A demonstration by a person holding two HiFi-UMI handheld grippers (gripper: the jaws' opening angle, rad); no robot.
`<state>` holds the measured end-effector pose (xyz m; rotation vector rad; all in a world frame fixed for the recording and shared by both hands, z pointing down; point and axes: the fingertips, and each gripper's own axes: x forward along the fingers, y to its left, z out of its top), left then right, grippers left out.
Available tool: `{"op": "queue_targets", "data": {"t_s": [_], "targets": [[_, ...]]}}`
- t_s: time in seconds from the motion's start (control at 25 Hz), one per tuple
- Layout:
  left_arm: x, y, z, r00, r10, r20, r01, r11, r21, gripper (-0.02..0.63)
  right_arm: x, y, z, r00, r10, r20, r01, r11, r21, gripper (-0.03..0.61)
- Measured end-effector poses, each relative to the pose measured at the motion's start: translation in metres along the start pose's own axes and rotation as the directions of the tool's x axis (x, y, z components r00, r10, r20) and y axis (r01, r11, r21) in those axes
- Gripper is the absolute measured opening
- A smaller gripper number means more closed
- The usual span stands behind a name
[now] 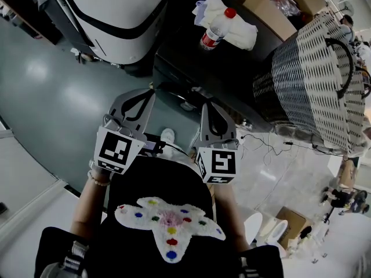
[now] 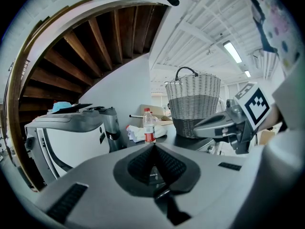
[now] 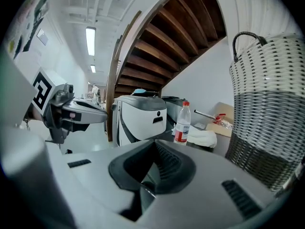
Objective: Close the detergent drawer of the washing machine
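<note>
No detergent drawer can be made out in any view. A white appliance with black trim stands on the grey floor at the upper left; it also shows as the white appliance and the white appliance in the gripper views. My left gripper and right gripper are held side by side in front of the person's body, short of the appliance and touching nothing. Both are shut and empty. The left gripper has its jaws closed tip to tip, as does the right gripper.
A dark table stands ahead at the right. It bears a plastic bottle with a red cap, a white cloth, a cardboard box and a large wicker basket. Cables lie on the floor. A wooden staircase rises overhead.
</note>
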<state>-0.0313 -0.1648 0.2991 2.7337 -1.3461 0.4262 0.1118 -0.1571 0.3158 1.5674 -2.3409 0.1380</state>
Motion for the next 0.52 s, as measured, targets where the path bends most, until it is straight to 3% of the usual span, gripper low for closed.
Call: {"op": "queue_targets", "data": {"t_s": [0.52], "targets": [[0.0028, -0.0056, 0.0014, 1.0, -0.017, 0.003, 0.017, 1.0, 0.016, 0.011, -0.0017, 0.001, -0.001, 1.0, 0.002, -0.002, -0.002, 1.0, -0.009, 0.005]]}}
